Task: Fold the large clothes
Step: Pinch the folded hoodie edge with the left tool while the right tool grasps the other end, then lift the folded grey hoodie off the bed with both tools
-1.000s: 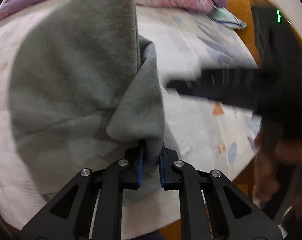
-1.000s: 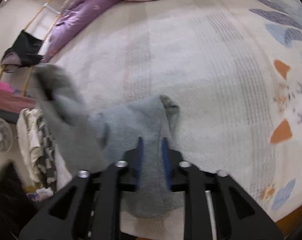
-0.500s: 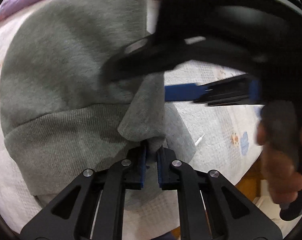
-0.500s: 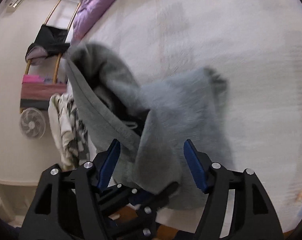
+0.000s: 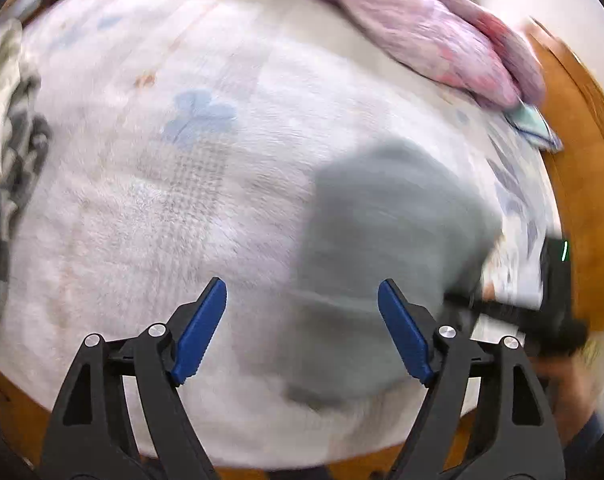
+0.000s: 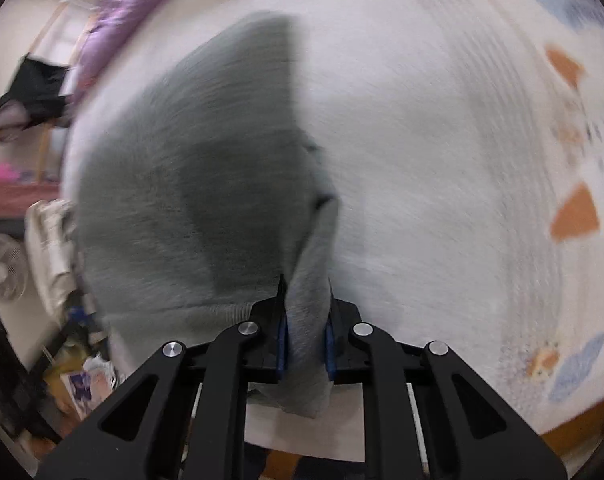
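A grey fleece sweatshirt [image 5: 386,248] lies bunched on the white patterned bed cover [image 5: 162,200], right of centre in the left wrist view. My left gripper [image 5: 302,328] is open and empty, its right finger over the sweatshirt's near edge. In the right wrist view my right gripper [image 6: 304,344] is shut on a fold of the grey sweatshirt [image 6: 190,176], which spreads up and to the left over the cover [image 6: 422,160]. The right gripper also shows blurred at the right edge of the left wrist view [image 5: 542,312].
A pink and purple quilt [image 5: 422,28] lies along the far side of the bed. The wooden bed frame [image 5: 582,152] runs along the right. A checked cloth [image 5: 6,184] hangs at the left. A fan [image 6: 2,268] and clutter stand on the floor at left.
My left gripper has let go of the sweatshirt and opened wide. My right gripper, open half a second ago, has shut on a fold of it. Both views are motion-blurred.
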Available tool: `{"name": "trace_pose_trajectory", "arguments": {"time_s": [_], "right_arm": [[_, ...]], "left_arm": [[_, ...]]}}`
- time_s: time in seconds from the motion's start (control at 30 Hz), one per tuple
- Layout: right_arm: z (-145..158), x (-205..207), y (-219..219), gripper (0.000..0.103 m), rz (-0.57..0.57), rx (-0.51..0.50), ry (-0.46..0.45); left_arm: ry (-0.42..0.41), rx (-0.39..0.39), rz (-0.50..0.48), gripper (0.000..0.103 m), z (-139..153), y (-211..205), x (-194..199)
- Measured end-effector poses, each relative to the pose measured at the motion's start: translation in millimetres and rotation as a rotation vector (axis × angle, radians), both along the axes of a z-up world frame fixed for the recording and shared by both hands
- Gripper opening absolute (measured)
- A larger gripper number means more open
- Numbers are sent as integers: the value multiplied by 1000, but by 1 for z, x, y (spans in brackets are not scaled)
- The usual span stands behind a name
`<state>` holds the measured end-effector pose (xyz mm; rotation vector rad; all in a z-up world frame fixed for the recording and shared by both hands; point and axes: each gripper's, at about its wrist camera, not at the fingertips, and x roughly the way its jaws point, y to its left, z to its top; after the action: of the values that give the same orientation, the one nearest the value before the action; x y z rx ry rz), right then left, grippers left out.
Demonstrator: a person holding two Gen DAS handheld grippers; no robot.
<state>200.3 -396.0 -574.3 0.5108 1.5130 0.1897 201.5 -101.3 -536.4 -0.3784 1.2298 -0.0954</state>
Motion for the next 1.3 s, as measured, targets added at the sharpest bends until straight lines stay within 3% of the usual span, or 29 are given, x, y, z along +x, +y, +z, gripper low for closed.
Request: {"name": "trace_pose_trajectory", "arguments": {"time_s": [0.1,0.13,0.27,0.33,0.4,0.5,0.53,0.63,0.73,0.83,1.0,1.07,1.2,1.3], "right_arm": [[-6,5,0,28,-14,-40,-10],[-3,5,1,34,-12,-59,-18],[9,1,-3,39,-32,-54,-39],[8,0,-8,52,-47,15,-36],[5,0,-13,58,-50,120,-31],[1,3,-4,68,1,154,-24],[-1,5,0,68,21,149,-20],[-14,11,11,72,56,161,-13],[-24,24,13,78,64,186,-12],[-29,39,12,81,99,239,-22],[-28,52,14,81,154,369,-22],[-29,56,16,81,160,387,-31],[-44,63,25,86,149,415,1],[-47,73,31,88,140,433,1]], "left_arm": [[56,-30,11,78,-24,3,21],[57,2,26,78,-22,2,24],[20,-66,57,79,-6,5,17],[42,-120,57,79,-6,2,13],[90,-187,47,79,-12,-3,10],[130,-161,-1,81,-26,-13,9],[126,-154,-3,90,-32,-15,11],[128,-155,-30,97,-50,-19,22],[137,-90,-84,97,-63,-25,34],[198,-194,-86,97,-70,-16,41],[149,-277,-125,95,-52,-12,28],[164,-198,-122,96,-62,-14,24],[223,-225,-83,99,-100,-15,32],[179,-164,-140,98,-100,-29,41]]}}
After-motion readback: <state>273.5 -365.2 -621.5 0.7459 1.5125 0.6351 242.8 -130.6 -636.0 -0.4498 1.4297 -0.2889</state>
